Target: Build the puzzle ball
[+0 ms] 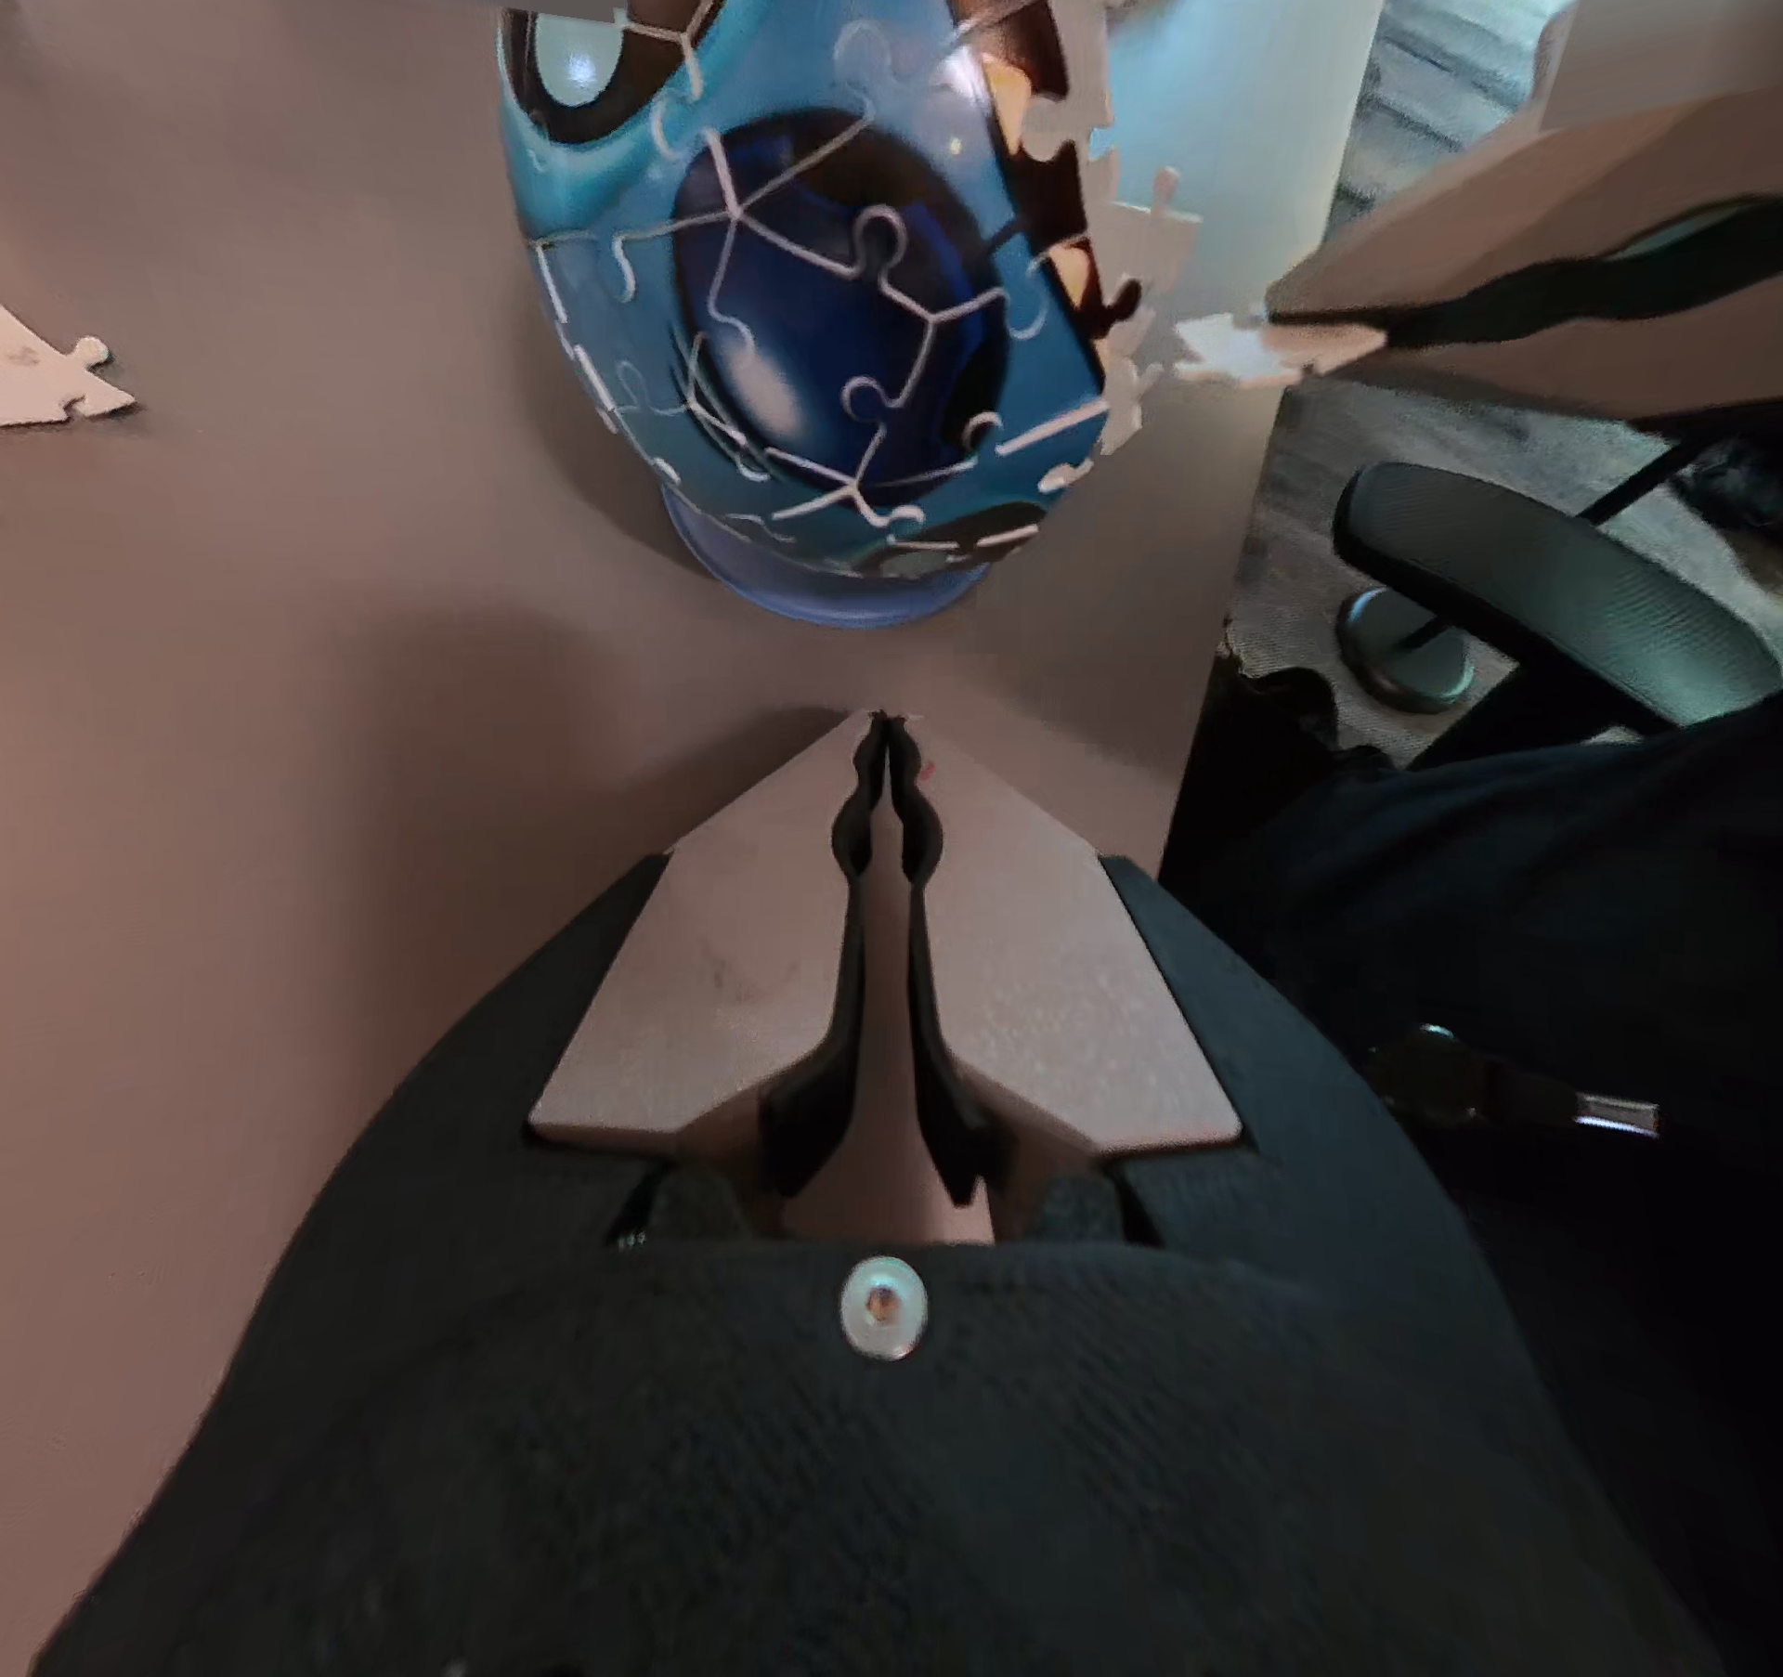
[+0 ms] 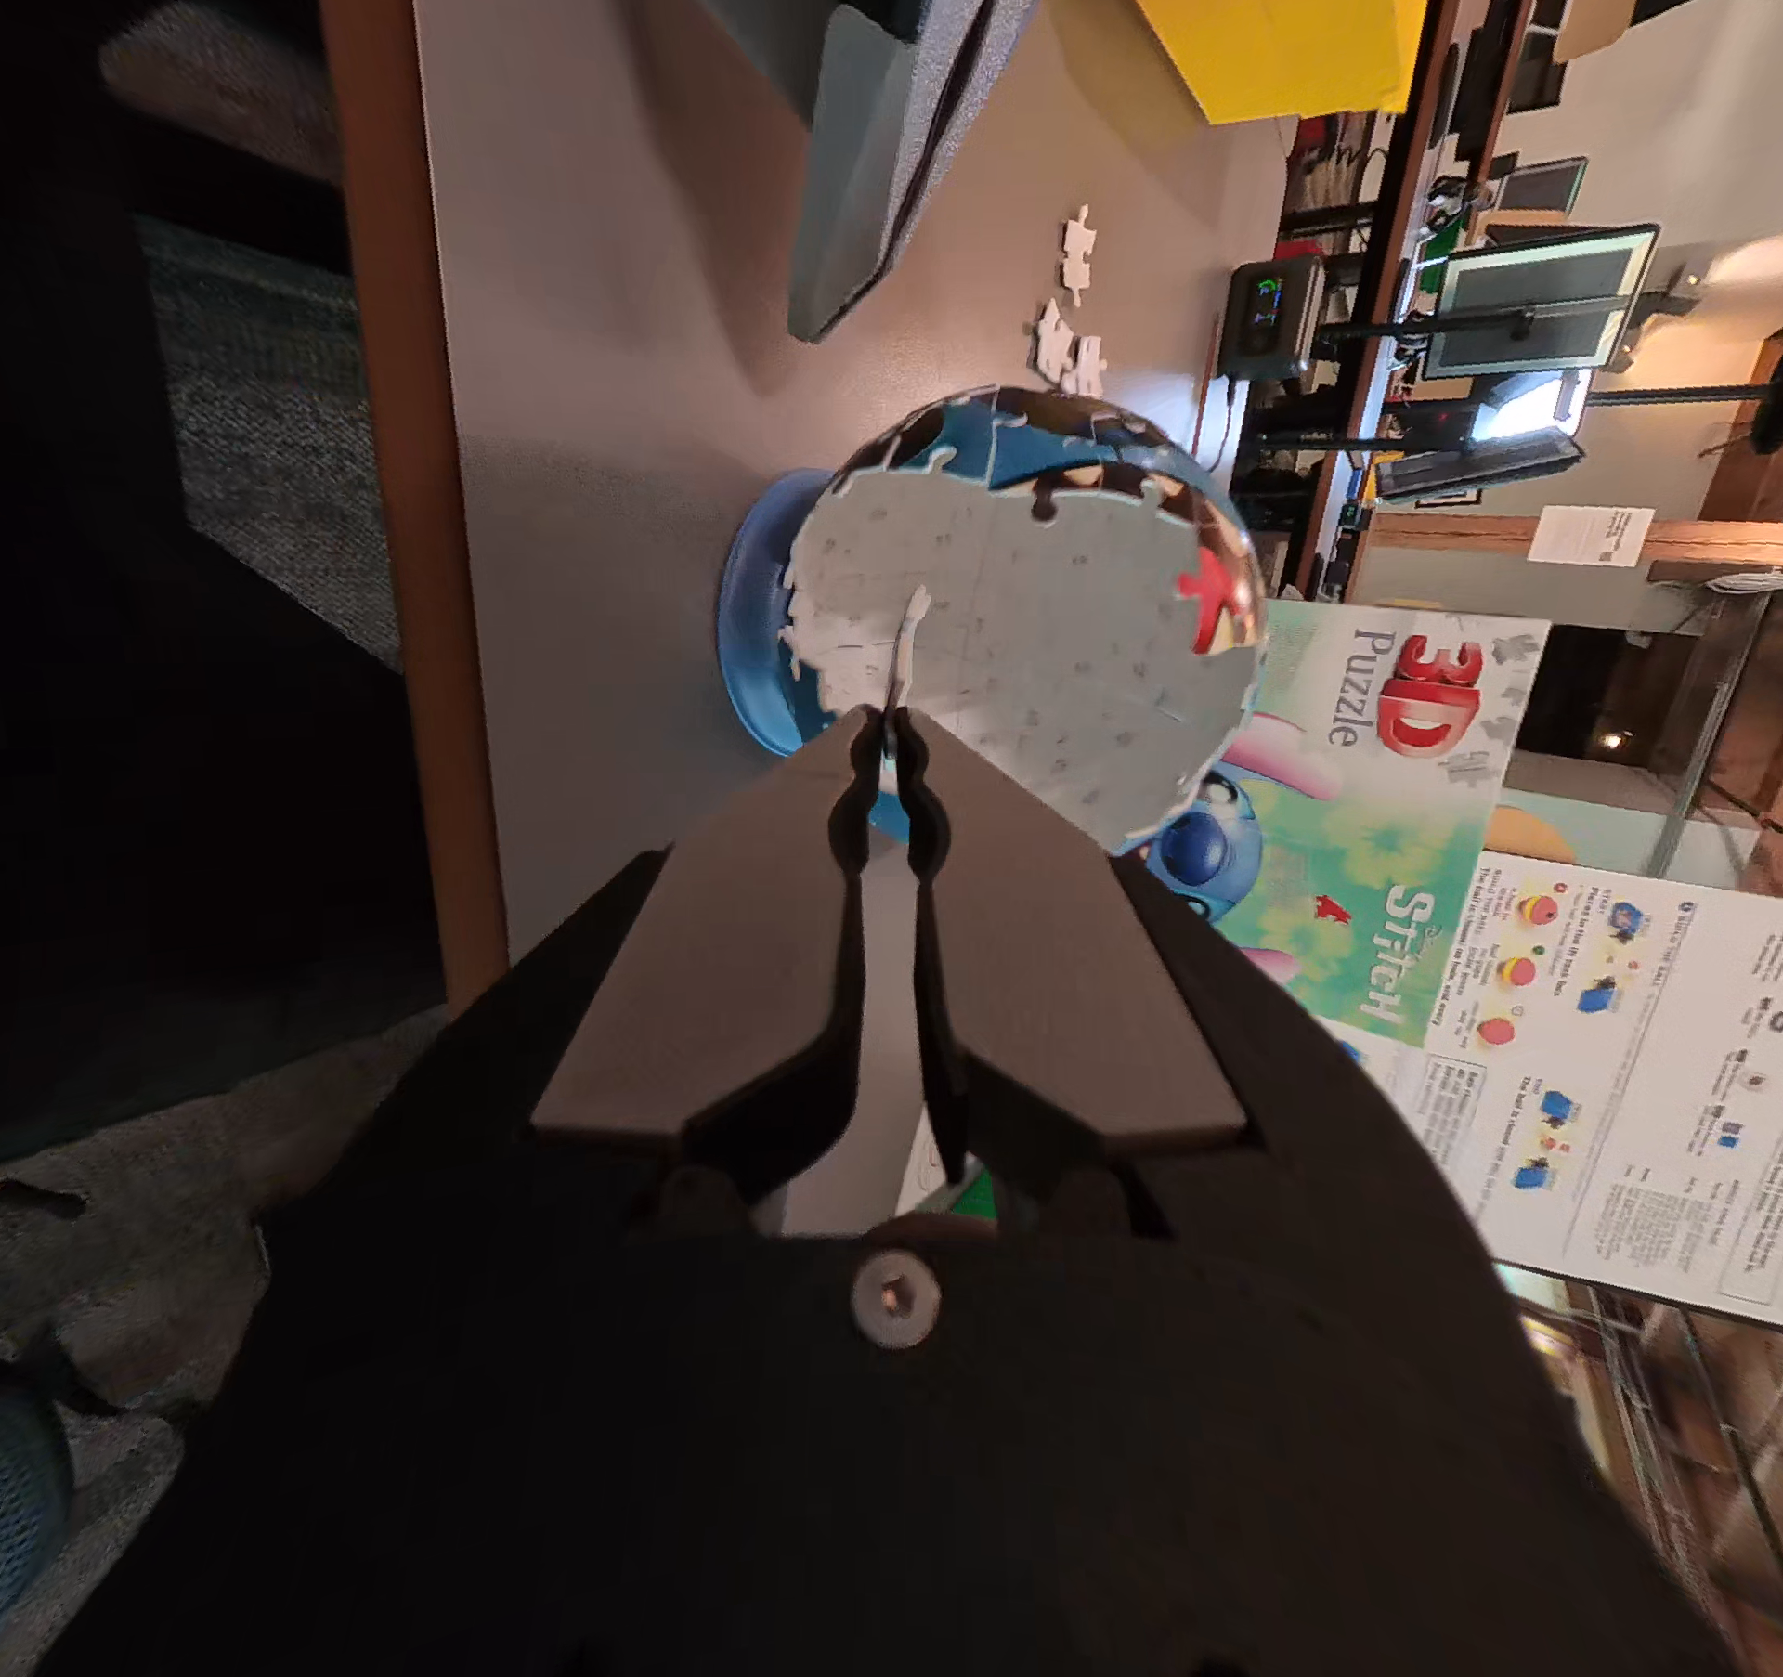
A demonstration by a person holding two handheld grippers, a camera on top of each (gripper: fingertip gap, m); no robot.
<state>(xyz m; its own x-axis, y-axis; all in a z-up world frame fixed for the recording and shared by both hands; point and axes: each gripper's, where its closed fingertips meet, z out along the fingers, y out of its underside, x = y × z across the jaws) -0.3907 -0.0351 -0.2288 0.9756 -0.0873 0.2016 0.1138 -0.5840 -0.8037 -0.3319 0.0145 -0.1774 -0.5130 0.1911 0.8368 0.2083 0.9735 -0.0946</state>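
Note:
A partly built blue puzzle ball (image 1: 820, 280) stands on a blue ring stand (image 1: 830, 584) on the grey table. Its open side shows the pale inner faces of the pieces (image 2: 1013, 627). My right gripper (image 2: 892, 724) is shut on a pale puzzle piece (image 2: 907, 647), held edge-on at the ball's open side. In the left wrist view that gripper (image 1: 1447, 280) comes in from the right with the piece (image 1: 1245, 348) at the ball's jagged edge. My left gripper (image 1: 883, 724) is shut and empty, just in front of the stand. In the right wrist view it hangs above the table (image 2: 868, 135).
Loose pale pieces lie on the table (image 1: 58, 377), and more beyond the ball (image 2: 1071, 309). The puzzle box and a printed sheet (image 2: 1399, 859) lie beside the ball. A yellow box (image 2: 1274, 0) stands farther off. The table edge (image 2: 405, 473) and an office chair (image 1: 1544, 589) are close. Spacing between my two grippers at the tips: around 10 cm.

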